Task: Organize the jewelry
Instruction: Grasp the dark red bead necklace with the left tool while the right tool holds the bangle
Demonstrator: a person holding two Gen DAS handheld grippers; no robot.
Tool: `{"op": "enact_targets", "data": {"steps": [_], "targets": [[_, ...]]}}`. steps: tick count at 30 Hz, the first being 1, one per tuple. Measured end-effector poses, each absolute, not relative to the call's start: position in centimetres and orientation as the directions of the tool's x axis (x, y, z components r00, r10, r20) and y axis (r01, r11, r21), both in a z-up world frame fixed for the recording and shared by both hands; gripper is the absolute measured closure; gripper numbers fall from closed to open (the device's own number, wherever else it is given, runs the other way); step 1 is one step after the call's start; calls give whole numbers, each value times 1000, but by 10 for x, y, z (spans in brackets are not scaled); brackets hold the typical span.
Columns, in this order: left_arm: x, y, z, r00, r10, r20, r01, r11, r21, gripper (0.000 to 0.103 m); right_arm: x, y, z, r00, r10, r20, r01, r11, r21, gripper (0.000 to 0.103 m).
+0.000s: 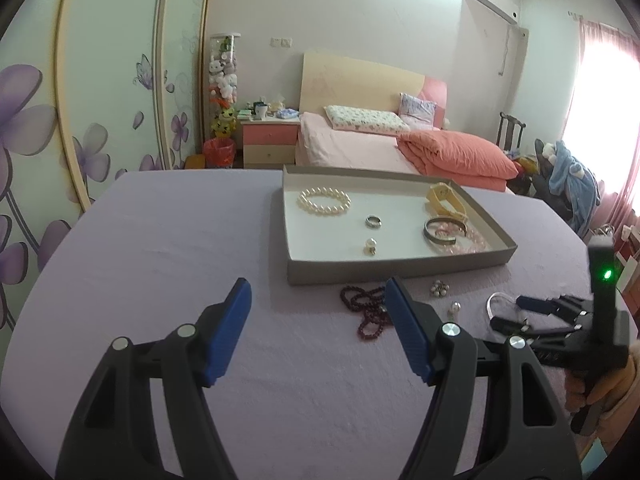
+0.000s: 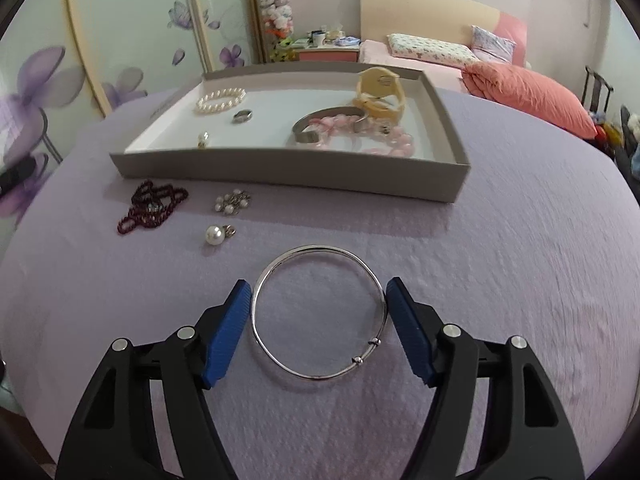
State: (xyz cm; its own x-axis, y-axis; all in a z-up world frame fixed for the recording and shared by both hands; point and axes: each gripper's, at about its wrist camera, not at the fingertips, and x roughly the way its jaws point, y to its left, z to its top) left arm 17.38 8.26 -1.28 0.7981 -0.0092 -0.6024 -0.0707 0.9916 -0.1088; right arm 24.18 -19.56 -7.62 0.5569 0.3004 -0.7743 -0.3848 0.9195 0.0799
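Right wrist view: my right gripper (image 2: 319, 312) clamps the silver bangle (image 2: 320, 314) at lower centre, pads touching both sides. My left gripper (image 1: 318, 328) stands wide, empty, below the tray (image 1: 400, 270).

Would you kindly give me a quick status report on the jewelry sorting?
Left gripper open, empty. Right gripper jaws flanking silver bangle, contact unclear. Tray ahead, path clear.

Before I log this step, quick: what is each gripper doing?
Left gripper: open, nothing between its jaws.
Right gripper: jaws around the silver bangle; whether they grip it cannot be told.
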Motion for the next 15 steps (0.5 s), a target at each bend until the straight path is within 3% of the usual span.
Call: {"op": "enact_targets", "data": {"steps": [15], "targets": [[205, 46, -49, 719, -71, -692, 1, 995, -101, 30, 248, -238, -33, 653, 366, -663, -325, 926, 192, 34]]}}
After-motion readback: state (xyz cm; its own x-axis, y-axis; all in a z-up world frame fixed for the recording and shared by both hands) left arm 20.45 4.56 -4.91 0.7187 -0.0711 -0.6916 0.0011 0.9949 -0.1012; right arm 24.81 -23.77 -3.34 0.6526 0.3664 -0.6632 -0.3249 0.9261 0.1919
